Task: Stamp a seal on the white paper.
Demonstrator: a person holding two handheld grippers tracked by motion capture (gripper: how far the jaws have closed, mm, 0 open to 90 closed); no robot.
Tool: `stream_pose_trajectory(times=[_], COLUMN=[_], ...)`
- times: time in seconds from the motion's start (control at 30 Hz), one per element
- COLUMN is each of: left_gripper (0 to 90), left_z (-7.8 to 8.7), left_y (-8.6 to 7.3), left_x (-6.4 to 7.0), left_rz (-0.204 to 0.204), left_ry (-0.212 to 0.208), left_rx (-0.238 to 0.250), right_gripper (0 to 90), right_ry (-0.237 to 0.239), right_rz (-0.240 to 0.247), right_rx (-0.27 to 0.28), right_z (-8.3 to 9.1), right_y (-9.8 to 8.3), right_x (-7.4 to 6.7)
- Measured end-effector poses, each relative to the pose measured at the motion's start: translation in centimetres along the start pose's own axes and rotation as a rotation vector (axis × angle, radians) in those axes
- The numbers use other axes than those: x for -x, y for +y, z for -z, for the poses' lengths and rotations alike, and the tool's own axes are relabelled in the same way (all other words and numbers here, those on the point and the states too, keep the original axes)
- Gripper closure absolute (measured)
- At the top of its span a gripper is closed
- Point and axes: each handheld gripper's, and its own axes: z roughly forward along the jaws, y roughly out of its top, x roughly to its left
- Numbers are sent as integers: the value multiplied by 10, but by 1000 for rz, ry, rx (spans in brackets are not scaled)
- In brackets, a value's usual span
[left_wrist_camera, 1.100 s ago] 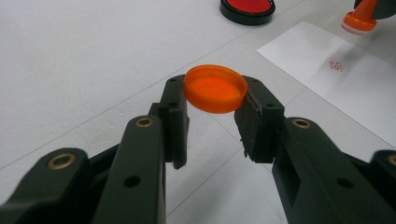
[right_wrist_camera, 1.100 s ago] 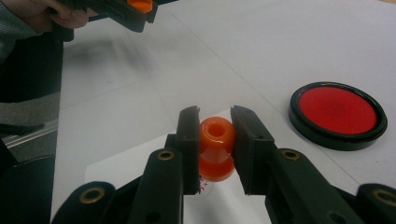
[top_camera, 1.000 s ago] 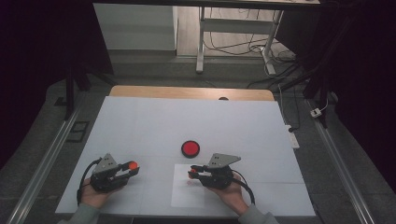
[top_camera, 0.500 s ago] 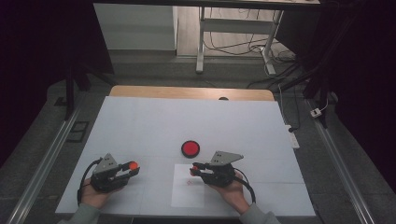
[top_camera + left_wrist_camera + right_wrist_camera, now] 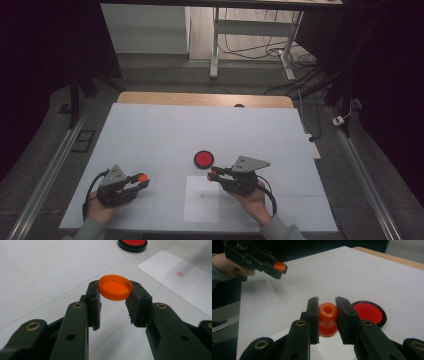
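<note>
My left gripper [image 5: 141,179] rests low over the near left of the white table [image 5: 150,130], shut on a shallow orange cap [image 5: 142,176]. In the left gripper view the cap [image 5: 115,287] sits open side up between the pads [image 5: 94,297]. My right gripper [image 5: 213,174] hovers at the far edge of a white paper sheet [image 5: 201,205], shut on an orange stamp body [image 5: 328,315]. A round red ink pad [image 5: 203,159] in a black rim lies just beyond it, showing at the stamp's right in the right gripper view [image 5: 369,312]. The paper bears a small red stamp mark [image 5: 179,273].
The wooden table edge [image 5: 200,99] runs along the far side. Beyond it stand a metal frame [image 5: 215,45] and floor cables. Metal rails [image 5: 45,175] flank the table on both sides. A broad bare stretch of white table lies beyond the ink pad.
My right gripper has shifted slightly away from me and to the right with the stamp, toward the ink pad. The left gripper has kept still.
</note>
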Motion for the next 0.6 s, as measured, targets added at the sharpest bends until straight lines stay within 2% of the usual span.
stream_pose_trajectory(times=[0.33, 0.6], left_gripper=[650, 650], left_z=[-1, -1], left_y=[1, 2], left_x=[2, 2], left_rz=[-5, -8], left_ry=[-3, -7], left_rx=[0, -1], right_gripper=[721, 721], right_ry=[-15, -20], right_rz=[-10, -11], right_rx=[58, 66], right_z=[14, 16], right_y=[10, 13], right_x=[5, 5])
